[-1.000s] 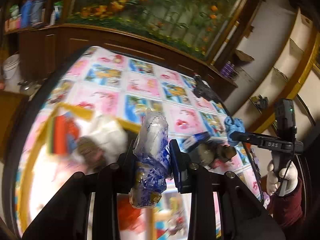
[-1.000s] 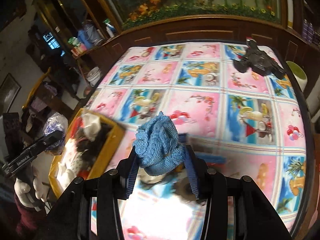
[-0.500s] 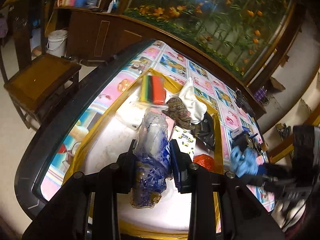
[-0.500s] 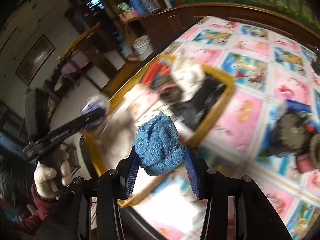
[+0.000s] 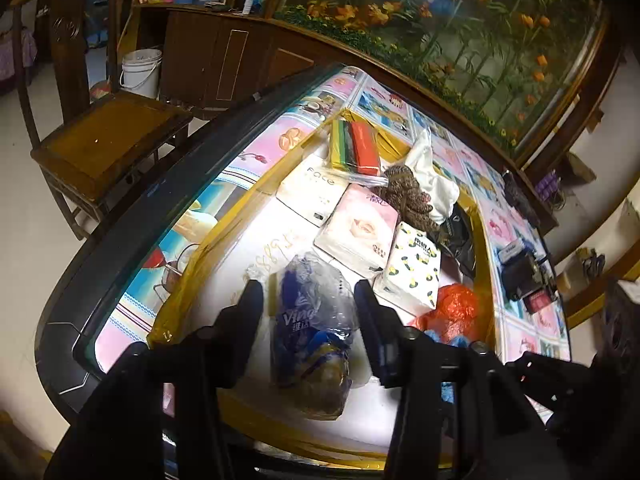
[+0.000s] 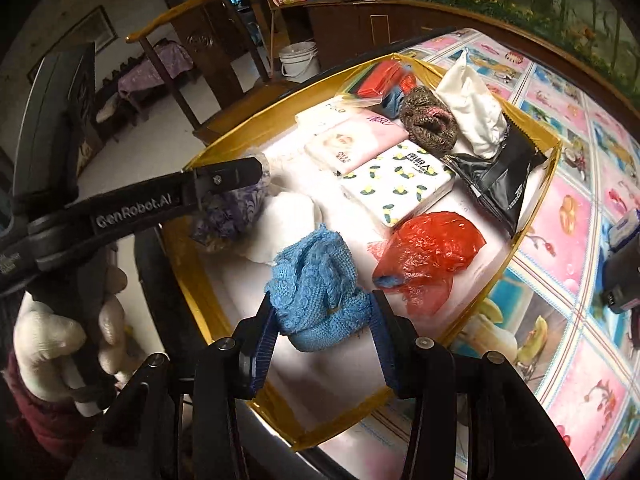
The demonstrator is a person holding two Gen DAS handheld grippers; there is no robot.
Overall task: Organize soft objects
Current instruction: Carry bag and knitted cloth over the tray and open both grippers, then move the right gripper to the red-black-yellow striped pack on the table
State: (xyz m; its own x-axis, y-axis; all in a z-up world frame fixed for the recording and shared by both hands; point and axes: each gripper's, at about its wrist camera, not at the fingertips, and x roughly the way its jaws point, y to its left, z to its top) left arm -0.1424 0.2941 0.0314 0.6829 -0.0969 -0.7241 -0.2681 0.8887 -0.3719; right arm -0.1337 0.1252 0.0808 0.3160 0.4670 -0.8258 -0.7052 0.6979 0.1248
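Observation:
A yellow-rimmed box [image 5: 188, 276] with a white floor holds several soft things: tissue packs [image 5: 354, 230], a lemon-print pack [image 6: 398, 182], a brown knit bundle [image 6: 428, 122], a white cloth [image 6: 472, 110], a red plastic bag [image 6: 428, 256]. My left gripper [image 5: 308, 300] stands open around a blue-and-clear plastic tissue bag [image 5: 312, 332], which rests on the box floor at its near end. My right gripper [image 6: 322, 320] is shut on a blue knit cloth [image 6: 316, 280] and holds it over the box's near part.
The box sits on a table with a pink and blue picture cloth [image 6: 568, 216]. Dark devices [image 5: 520, 272] lie to the box's right. A wooden chair [image 5: 100, 136] and a white bucket [image 5: 140, 68] stand to the left of the table.
Both grippers moved from over the table to over the box. My left gripper's jaws opened and the plastic bag now rests on the box floor. My right gripper still holds the blue cloth.

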